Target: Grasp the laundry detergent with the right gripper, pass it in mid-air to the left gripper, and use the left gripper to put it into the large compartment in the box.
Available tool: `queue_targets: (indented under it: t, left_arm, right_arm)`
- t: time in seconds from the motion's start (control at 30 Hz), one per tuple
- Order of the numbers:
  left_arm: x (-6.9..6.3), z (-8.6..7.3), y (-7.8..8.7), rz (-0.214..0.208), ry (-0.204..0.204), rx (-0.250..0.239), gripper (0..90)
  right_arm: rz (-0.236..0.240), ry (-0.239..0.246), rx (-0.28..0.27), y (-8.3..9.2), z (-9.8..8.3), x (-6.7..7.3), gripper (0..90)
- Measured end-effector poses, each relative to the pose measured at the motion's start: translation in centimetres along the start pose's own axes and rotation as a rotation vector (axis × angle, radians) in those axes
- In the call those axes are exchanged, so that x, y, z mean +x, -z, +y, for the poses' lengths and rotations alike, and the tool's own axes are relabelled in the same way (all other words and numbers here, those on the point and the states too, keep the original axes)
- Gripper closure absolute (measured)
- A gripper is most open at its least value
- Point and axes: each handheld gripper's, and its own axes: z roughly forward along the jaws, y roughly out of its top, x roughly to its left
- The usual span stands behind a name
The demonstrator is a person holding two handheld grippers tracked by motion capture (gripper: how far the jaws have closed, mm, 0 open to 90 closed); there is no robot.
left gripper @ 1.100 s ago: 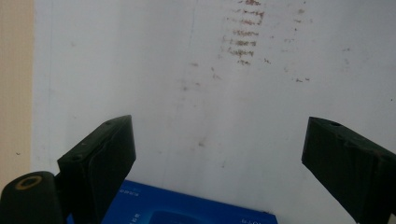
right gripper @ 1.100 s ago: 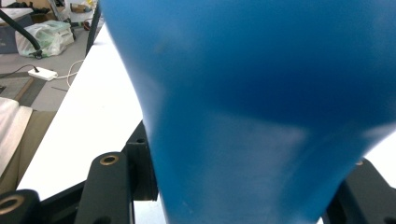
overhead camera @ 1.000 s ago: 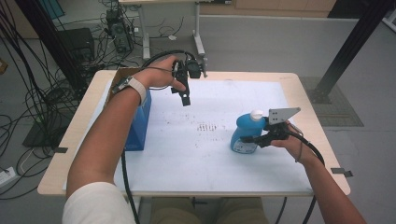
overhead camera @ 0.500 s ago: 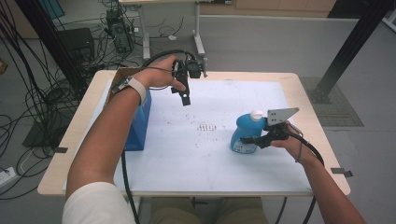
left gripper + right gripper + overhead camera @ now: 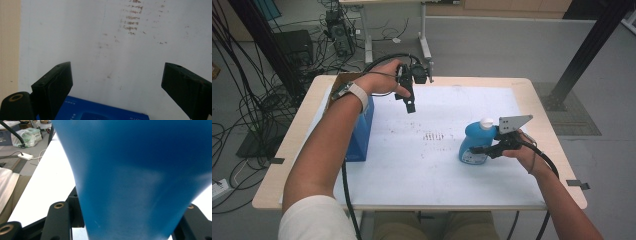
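So the worktop (image 5: pixel 512 95) is big and mostly bare, white sheet over it with a patch of brownish smudges (image 5: pixel 434 136) around the middle. Wood edge shows all round, so the drop-offs are easy to read.

On the person's left side there's a blue box (image 5: pixel 361 131) standing close to the left edge, with the forearm passing right over it. In the left gripper view the top of that box sits just below and between the jaws, so it's basically straight under the left tongs (image 5: pixel 410 103). Those are released, jaws wide apart, hanging in the air above the far-left part of the sheet with nothing in them.

The thing that matters: the blue bottle (image 5: pixel 474 142), white cap (image 5: pixel 486 122) on top, standing upright right of centre, long axis vertical. The right tongs (image 5: pixel 477 149) come at it from its right side and are clenched around the body; in the right gripper view the blue fills the gap between the jaws. So the right hand is on it, while the left tongs are well apart, up and to the left across the smudges.

My guess is that any move toward the box or the middle has loads of open sheet to cross. The tighter side is the right edge behind the hand.
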Motion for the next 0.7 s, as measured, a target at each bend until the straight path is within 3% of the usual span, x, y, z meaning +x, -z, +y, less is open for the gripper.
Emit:
queue_targets:
  t: [0.7]
  left_arm:
    - [-0.03,0.05,0.01,0.002,0.001,0.001,10.6]
  right_arm:
    - [0.006,0.015,0.004,-0.02,0.11,-0.18,43.5]
